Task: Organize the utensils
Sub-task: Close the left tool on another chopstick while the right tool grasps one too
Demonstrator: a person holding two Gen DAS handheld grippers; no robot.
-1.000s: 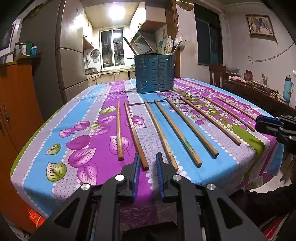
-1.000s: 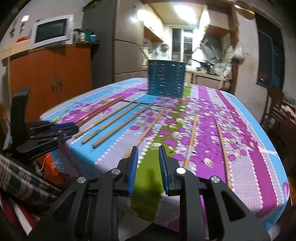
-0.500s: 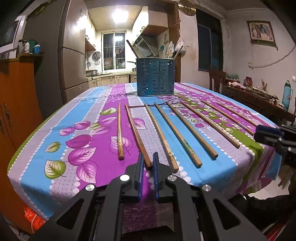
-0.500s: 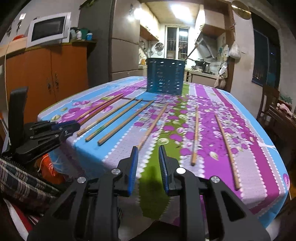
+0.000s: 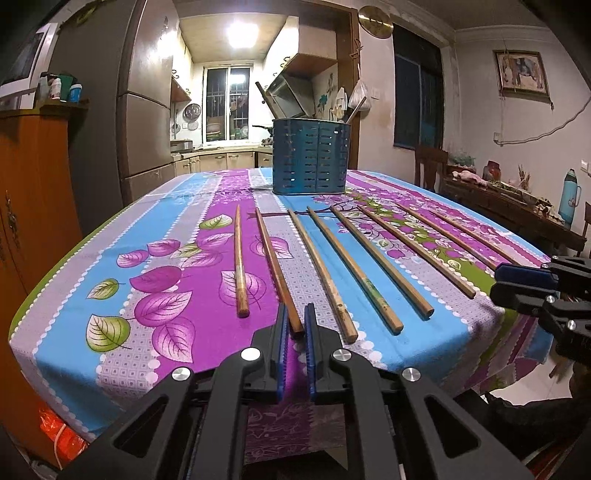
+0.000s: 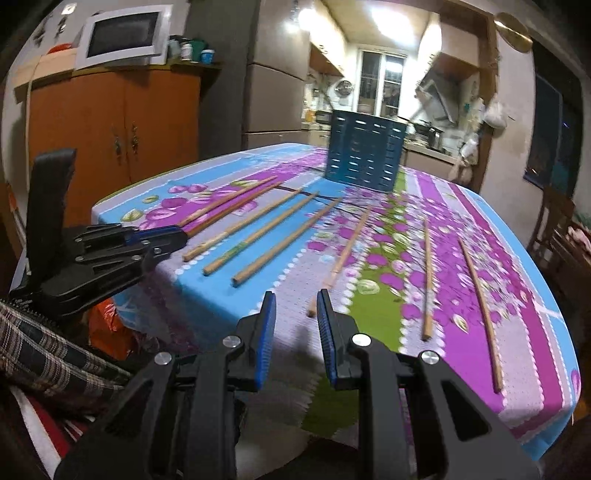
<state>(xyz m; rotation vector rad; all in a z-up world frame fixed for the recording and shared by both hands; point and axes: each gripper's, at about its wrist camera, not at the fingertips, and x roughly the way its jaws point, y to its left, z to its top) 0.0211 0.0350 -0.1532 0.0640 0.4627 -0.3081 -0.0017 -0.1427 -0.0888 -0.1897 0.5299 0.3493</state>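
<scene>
Wooden chopsticks lay spread in a fan across the worktop (image 5: pixel 173 236), which was covered by a cloth of blue, purple and green stripes with printed leaves. Their far ends converged toward a blue slotted utensil holder (image 5: pixel 309 157) standing upright at the far middle of the worktop; two handles poked out of its top.

In the left wrist view, the left gripper (image 5: pixel 294 323) hovered at the near edge, its blue-padded fingers (image 5: pixel 282 332) drawn close with only a narrow gap. The near end of the second chopstick from the left (image 5: pixel 276 271) sat right at that gap; whether the pads were actually touching it could not be told. The leftmost chopstick (image 5: pixel 239 264) lay just beside it, apart from the fingers. Further right lay three more sticks, one with a green mark (image 5: pixel 354 269) along its shaft.

In the right wrist view, the right gripper (image 6: pixel 296 314) was held off the near edge with its fingers (image 6: pixel 269 325) clearly apart and nothing between them. The near end of a lone chopstick (image 6: pixel 341 258) lay just beyond its right finger. Two more sticks (image 6: pixel 427 277) lay farther right, well apart from each other. An orange wooden cabinet (image 6: pixel 110 122) with a white microwave (image 6: pixel 122 35) on top stood at the left.
</scene>
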